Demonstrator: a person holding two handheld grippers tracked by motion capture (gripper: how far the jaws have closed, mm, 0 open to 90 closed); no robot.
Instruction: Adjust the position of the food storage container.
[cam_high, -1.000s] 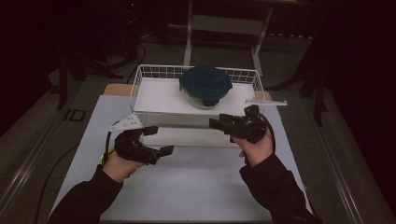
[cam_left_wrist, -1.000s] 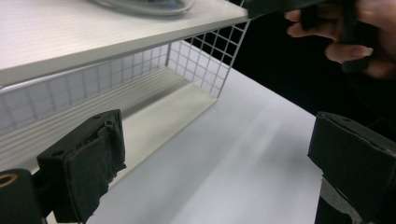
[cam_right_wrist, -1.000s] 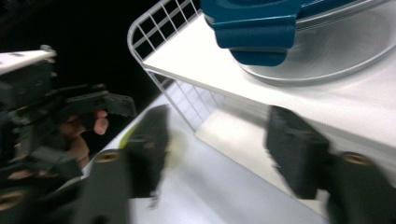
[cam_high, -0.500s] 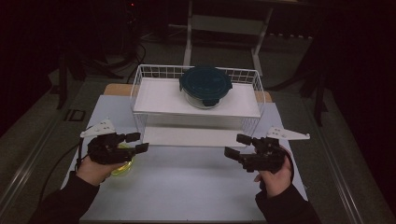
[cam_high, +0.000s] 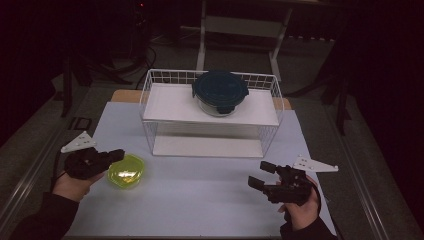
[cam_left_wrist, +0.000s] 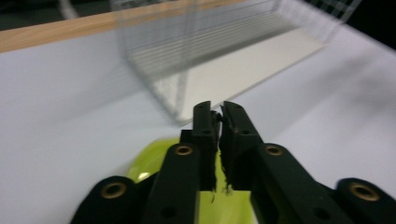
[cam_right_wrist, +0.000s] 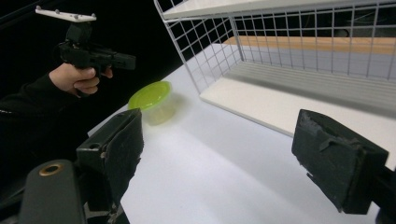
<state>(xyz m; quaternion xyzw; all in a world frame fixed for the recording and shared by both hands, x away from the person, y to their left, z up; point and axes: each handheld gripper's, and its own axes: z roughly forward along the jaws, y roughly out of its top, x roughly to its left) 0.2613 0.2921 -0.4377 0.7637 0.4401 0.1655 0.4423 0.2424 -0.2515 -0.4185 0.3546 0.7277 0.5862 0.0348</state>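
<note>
The small translucent lime-green plastic container with its round lid (cam_high: 126, 171) sits on the pale tabletop (cam_high: 200, 200) at your left, in front of the left corner of the white wire rack (cam_high: 150, 100) and apart from it. In the right gripper view the same container (cam_right_wrist: 152, 99) stands upright, its lid wider than the cup below, just off the rack's lower white shelf (cam_right_wrist: 280, 105).

Your left gripper (cam_high: 116, 155) hangs just above the container's left edge, tips pointing toward the rack. Its jaws have just been closing and now stand pressed together with nothing between them; in the left gripper view (cam_left_wrist: 215, 122) the two black jaws meet tip to tip, with the green lid showing beneath and behind them, not clamped. Your left hand (cam_high: 75, 182) holds the gripper body beside the container, and from the right gripper view that hand (cam_right_wrist: 77, 77) is seen well above the table.

Your right gripper (cam_high: 261, 175) is at the table's right side, well apart from the container, with its jaws spread wide and empty; in its own view the two black foam pads (cam_right_wrist: 119, 144) stand far apart over bare tabletop.

On the rack's upper white shelf (cam_high: 170, 105) rests a round clear glass dish with a dark blue-green clip lid (cam_high: 220, 91), toward the right of centre.
</note>
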